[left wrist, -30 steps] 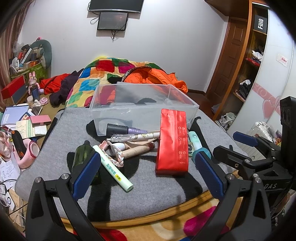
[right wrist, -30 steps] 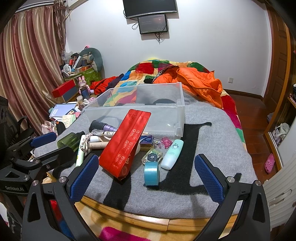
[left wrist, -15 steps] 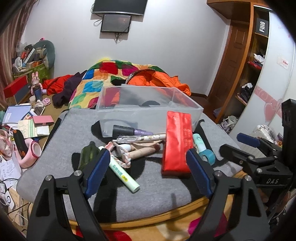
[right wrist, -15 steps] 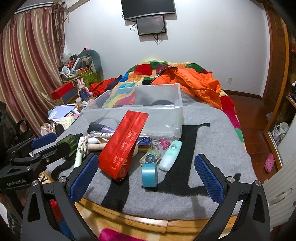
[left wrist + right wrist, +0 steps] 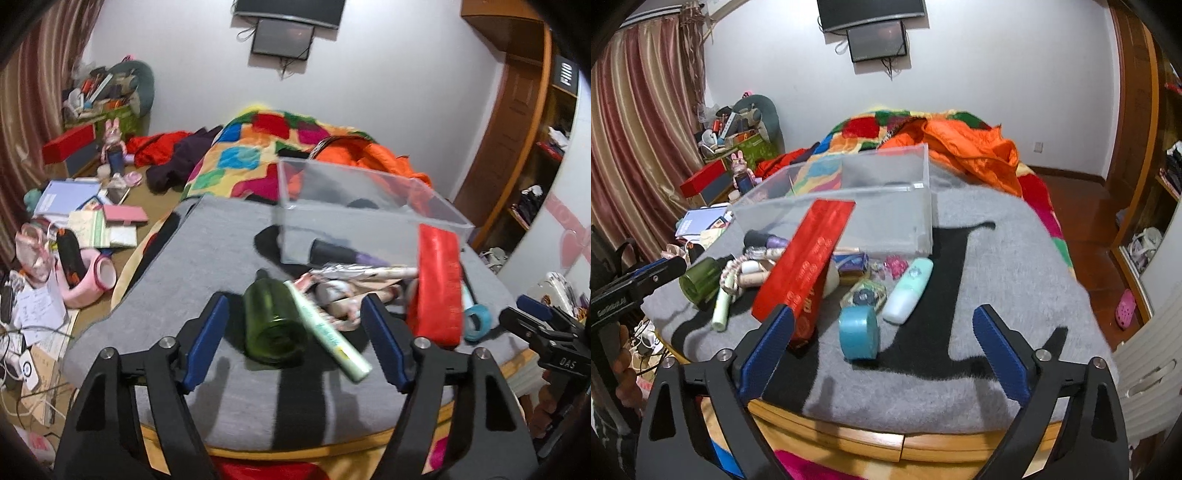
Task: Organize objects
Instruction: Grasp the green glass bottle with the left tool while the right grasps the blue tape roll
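Clutter sits bunched on the near part of the grey blanket (image 5: pixel 997 266), close to the bed's wooden front edge (image 5: pixel 871 439). Left gripper (image 5: pixel 295 339) is spread wide and holds nothing; the green bottle (image 5: pixel 273 325) lies on its side between its blue pads (image 5: pixel 207 343), base toward the camera, with open blanket on the bottle's left. A pale green tube (image 5: pixel 327 332) lies touching the bottle's right side, slanting toward the near edge. Right gripper (image 5: pixel 882 354) is also spread wide and empty, low near the wooden edge, with the blue tape roll (image 5: pixel 858 332) standing on its rim just ahead between the pads. A mint case (image 5: pixel 908 290) lies just beyond the roll, and the red pouch (image 5: pixel 809 266) leans tilted over the pile at left. Behind the pile stands the clear plastic bin (image 5: pixel 849 210), apparently empty. Blanket to the right of the mint case is bare out to the bed's side edge.
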`<act>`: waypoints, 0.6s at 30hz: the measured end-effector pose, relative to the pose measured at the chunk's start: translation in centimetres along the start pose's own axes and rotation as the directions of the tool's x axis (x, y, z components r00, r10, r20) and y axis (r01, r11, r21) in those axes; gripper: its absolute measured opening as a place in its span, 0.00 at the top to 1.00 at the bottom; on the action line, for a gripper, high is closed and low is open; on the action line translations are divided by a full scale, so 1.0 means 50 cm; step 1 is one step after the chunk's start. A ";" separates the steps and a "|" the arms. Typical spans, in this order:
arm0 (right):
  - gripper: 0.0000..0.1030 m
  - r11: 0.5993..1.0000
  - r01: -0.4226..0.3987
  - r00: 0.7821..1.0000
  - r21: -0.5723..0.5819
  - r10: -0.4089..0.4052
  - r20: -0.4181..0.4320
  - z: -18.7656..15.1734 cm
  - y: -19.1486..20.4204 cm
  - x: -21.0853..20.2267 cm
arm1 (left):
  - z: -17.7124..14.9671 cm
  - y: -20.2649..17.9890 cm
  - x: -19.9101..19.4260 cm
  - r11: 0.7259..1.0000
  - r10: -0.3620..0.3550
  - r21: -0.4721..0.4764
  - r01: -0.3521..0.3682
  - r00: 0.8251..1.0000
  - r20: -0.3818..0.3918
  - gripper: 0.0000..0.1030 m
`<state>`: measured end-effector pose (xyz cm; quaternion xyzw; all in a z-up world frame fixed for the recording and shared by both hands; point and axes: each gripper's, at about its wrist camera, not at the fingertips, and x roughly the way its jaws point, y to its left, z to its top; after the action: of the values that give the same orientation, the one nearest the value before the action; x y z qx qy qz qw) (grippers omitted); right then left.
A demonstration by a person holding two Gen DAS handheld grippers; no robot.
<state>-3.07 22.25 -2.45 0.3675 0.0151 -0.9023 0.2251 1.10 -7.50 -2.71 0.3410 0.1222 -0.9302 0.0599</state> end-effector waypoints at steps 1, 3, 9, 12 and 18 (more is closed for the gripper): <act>0.10 1.000 -0.004 1.000 0.004 0.004 -0.010 -0.003 -0.002 0.005 | -0.003 0.004 0.006 1.000 0.004 -0.003 -0.004 1.000 -0.007 0.32; 0.14 1.000 -0.018 0.999 0.012 0.018 -0.033 -0.008 -0.003 0.017 | -0.010 0.011 0.026 1.000 0.016 -0.009 -0.016 1.000 -0.027 0.36; 0.32 0.999 -0.040 0.996 0.007 0.041 -0.077 -0.016 0.008 0.051 | -0.021 0.027 0.076 0.999 0.034 -0.035 -0.037 0.996 -0.078 0.57; 0.57 0.999 -0.048 0.994 0.005 0.048 -0.097 -0.019 0.011 0.065 | -0.024 0.034 0.087 0.998 0.044 -0.042 -0.047 0.996 -0.079 0.60; 0.84 0.997 -0.074 0.992 0.027 0.077 -0.097 -0.021 0.000 0.070 | -0.025 0.026 0.069 0.997 0.070 -0.025 -0.071 0.997 -0.037 0.60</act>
<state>-4.58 21.05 -5.53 0.4143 0.0015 -0.8740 0.2537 -0.48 -8.51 -6.12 0.3612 0.1232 -0.9194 0.0951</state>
